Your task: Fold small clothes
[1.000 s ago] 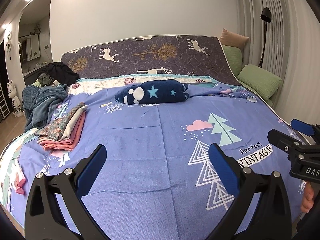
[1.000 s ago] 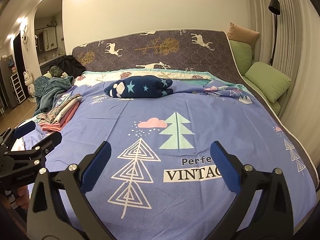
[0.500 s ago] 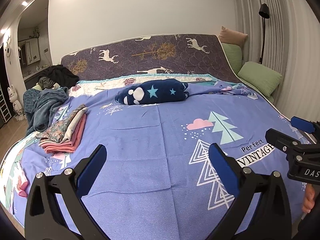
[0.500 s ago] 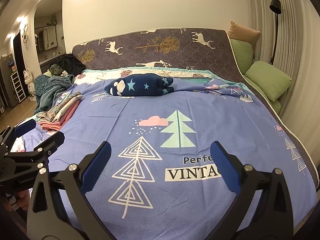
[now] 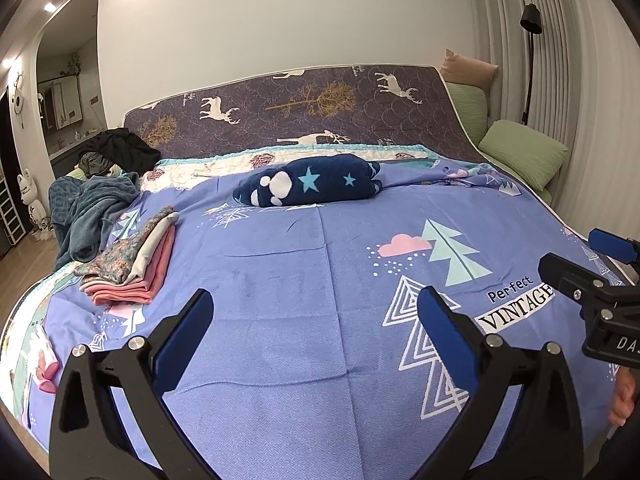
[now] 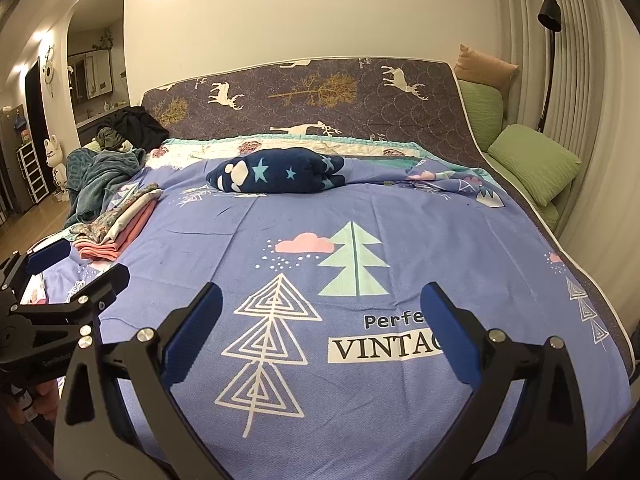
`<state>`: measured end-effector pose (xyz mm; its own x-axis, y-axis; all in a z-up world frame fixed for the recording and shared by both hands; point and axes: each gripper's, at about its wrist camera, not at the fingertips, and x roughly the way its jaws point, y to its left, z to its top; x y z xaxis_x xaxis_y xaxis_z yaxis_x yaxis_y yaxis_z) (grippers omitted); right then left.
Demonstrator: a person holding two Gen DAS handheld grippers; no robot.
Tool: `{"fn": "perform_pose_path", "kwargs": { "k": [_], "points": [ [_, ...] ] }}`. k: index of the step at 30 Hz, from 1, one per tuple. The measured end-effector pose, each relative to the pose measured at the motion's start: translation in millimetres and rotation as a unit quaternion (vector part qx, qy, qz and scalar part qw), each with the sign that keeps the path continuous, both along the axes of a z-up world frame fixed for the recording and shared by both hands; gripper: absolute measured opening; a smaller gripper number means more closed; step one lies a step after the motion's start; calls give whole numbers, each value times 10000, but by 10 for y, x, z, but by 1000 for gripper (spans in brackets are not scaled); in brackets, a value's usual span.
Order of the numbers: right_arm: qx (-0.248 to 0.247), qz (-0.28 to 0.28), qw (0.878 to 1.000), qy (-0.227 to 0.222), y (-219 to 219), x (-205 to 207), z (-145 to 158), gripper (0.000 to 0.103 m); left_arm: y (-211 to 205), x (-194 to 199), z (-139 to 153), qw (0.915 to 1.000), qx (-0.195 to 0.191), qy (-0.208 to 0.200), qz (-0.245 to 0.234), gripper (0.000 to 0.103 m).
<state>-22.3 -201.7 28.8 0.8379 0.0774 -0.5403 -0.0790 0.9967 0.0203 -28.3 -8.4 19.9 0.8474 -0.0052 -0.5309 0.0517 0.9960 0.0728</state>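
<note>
A stack of folded small clothes (image 5: pixel 132 262), pink at the bottom with a floral piece on top, lies at the bed's left side; it also shows in the right wrist view (image 6: pixel 116 228). My left gripper (image 5: pixel 314 312) hovers open above the front of the blue bedspread (image 5: pixel 304 320), nothing between its blue pads. My right gripper (image 6: pixel 320 306) is open too, over the printed trees and "VINTAGE" label. Each gripper appears in the other's view: the right gripper (image 5: pixel 580 264) at the far right, the left gripper (image 6: pixel 76 268) at the far left. Both stand well short of the stack.
A navy star-print rolled blanket (image 5: pixel 308 186) lies across the bed's middle back. A heap of teal and dark clothes (image 5: pixel 96 188) sits at the back left. Green pillows (image 5: pixel 520 154) and a floor lamp (image 5: pixel 530 24) are on the right. Small pink items (image 5: pixel 44 364) lie at the left edge.
Both views have lifted and shifted slightly; the bed sits a little lower in the frames. Both grippers stay open and hold nothing.
</note>
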Motion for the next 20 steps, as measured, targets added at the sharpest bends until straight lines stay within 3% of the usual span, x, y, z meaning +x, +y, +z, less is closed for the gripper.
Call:
{"fn": "perform_pose_path", "kwargs": {
  "k": [20],
  "points": [
    [-39,-43,10000,52,-64,43,-9,101,35,40,-47,9999,44,58,82,102]
  ]
}}
